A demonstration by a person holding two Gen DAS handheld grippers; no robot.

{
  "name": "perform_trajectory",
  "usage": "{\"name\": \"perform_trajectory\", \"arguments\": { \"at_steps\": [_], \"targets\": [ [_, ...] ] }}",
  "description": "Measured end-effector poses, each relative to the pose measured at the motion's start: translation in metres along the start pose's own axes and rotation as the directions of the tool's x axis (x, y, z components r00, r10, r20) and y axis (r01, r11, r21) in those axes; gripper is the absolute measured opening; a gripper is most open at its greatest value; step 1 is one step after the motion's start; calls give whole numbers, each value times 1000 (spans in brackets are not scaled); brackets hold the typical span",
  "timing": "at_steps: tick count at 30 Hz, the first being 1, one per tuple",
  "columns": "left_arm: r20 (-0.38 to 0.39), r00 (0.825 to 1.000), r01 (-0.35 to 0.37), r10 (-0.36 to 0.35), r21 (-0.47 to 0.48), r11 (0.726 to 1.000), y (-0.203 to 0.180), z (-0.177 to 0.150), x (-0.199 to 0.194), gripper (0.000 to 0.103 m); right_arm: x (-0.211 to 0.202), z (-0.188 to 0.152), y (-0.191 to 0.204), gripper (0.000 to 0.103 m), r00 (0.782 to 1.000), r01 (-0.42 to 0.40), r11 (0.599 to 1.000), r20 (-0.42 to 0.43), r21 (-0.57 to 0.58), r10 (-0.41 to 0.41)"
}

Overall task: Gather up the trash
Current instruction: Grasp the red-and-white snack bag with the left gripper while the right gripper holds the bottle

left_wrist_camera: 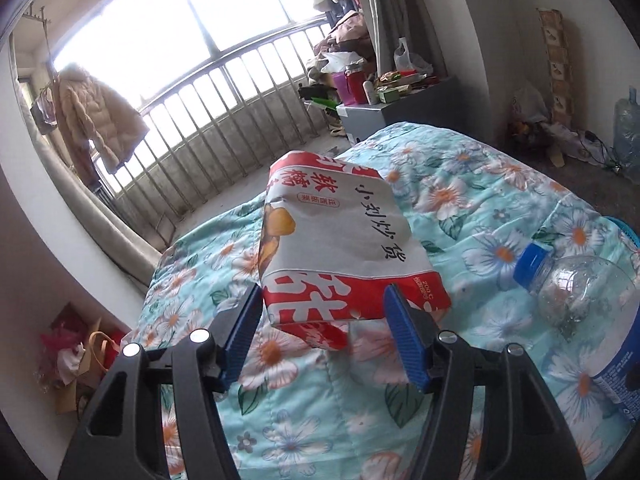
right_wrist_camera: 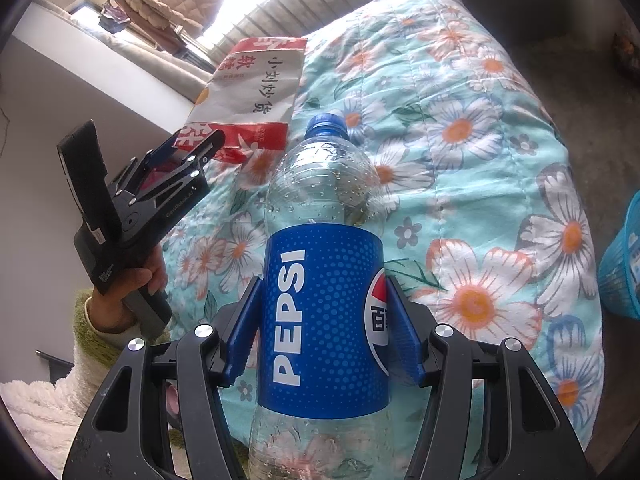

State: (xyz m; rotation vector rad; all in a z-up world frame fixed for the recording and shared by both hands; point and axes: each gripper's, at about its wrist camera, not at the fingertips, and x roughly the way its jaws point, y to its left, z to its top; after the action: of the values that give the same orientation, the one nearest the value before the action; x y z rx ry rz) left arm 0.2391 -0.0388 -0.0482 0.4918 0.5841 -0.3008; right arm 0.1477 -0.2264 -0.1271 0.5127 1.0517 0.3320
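Bedside: left gripper (left_wrist_camera: 324, 316) grips bag (left_wrist_camera: 336, 236).

My left gripper (left_wrist_camera: 324, 316) clamps the red end of a red-and-white snack bag (left_wrist_camera: 340, 240), lifted over the floral bed (left_wrist_camera: 480, 184); clear bottle (left_wrist_camera: 576, 292) beside it.

- We count one snack bag (left_wrist_camera: 336, 240).
- One bottle (right_wrist_camera: 320, 280), one blue cap (right_wrist_camera: 326, 126) on it.
- One blue basket (right_wrist_camera: 624, 264).
- Two grippers: left (left_wrist_camera: 324, 344), right (right_wrist_camera: 320, 332).
- One hanging coat (left_wrist_camera: 96, 120).
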Motion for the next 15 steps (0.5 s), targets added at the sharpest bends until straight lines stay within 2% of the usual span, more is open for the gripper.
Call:
{"name": "perform_trajectory", "arguments": {
  "at_steps": [5,8,12,15],
  "targets": [
    [8,995,98,-98,-87,991,1,7,5,59,-2,0,-6,57,1000,-21,1000,0,15,21],
    [-1,995,100,-101,-126,987,3,9,11,59,-3,1,-8,57,1000,-31,999,-1,21,31],
    [-2,988,149,-152,-189,971,9,9,18,59,-4,1,-11,57,999,-42,999,-1,26,42],
    [-27,988,142,-150,-198,970,8,9,27,59,-6,0,-14,57,999,-54,998,1,35,54]
  ]
}}
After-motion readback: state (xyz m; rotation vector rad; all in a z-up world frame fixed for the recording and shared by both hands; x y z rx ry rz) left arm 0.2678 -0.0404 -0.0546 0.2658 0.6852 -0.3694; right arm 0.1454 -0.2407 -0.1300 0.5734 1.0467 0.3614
